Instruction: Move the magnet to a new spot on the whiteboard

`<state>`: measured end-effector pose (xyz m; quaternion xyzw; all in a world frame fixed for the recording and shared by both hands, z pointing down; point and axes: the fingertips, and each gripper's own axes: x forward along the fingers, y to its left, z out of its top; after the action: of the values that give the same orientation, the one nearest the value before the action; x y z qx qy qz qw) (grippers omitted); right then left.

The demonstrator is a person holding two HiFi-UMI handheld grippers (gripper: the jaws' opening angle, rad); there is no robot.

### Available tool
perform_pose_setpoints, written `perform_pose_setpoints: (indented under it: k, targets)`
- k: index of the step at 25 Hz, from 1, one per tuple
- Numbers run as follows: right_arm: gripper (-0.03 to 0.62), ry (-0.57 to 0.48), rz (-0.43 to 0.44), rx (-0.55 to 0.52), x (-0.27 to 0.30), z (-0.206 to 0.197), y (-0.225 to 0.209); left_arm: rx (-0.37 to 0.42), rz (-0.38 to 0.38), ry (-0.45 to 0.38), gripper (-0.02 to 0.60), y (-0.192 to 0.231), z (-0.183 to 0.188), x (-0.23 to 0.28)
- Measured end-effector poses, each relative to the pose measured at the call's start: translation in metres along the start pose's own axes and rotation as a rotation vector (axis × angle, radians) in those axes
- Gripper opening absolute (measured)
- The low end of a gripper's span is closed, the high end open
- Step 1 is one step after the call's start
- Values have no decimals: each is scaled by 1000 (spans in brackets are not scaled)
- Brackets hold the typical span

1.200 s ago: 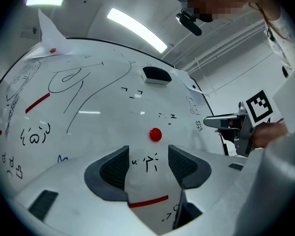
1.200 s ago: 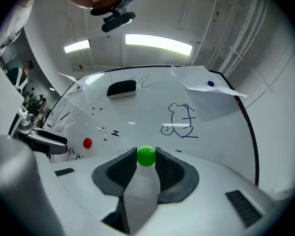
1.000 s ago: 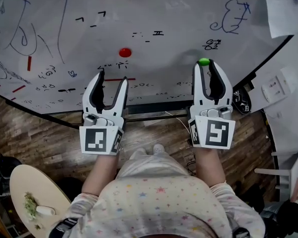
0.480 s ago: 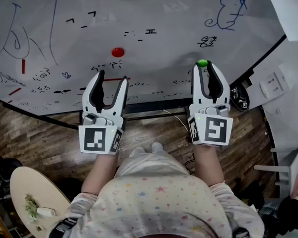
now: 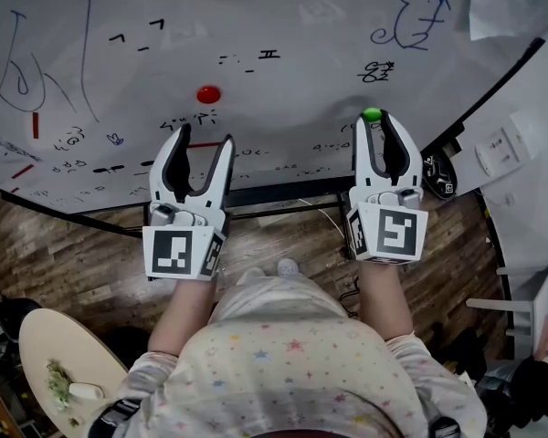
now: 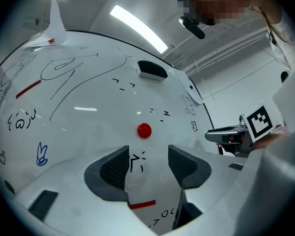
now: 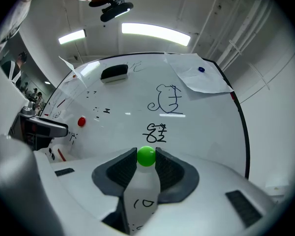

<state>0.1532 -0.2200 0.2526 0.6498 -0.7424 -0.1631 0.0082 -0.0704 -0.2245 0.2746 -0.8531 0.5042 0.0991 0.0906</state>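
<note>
The right claw (image 5: pixel 375 122) is closed on the green magnet (image 7: pixel 146 156), pinching it at the very tips of its 2 pads, low on the whiteboard (image 5: pixel 283 26). Whether the magnet touches the surface I cannot tell. With so shallow a hold, the move probably wants a steady squeeze, a clean lift off the board, then a flat set-down on bare white.

Left of the green magnet, the left claw (image 6: pixel 147 154) stands open with nothing between its jaws. Up and left of the green magnet sits 1 red magnet (image 6: pixel 144 130). Just above the green magnet is a black scribble (image 7: pixel 158 131), farther up a blue drawing (image 7: pixel 166 100), and farthest an eraser (image 7: pixel 114 73) and a paper sheet (image 7: pixel 201 80). None blocks a short move.
</note>
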Motion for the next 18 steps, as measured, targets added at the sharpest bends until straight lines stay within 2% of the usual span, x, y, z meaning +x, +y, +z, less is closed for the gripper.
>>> perform_pose_setpoints:
  k: [18]
  targets:
    - [118, 88, 2, -32, 0, -31, 1, 24, -12, 22, 230, 4, -8, 7]
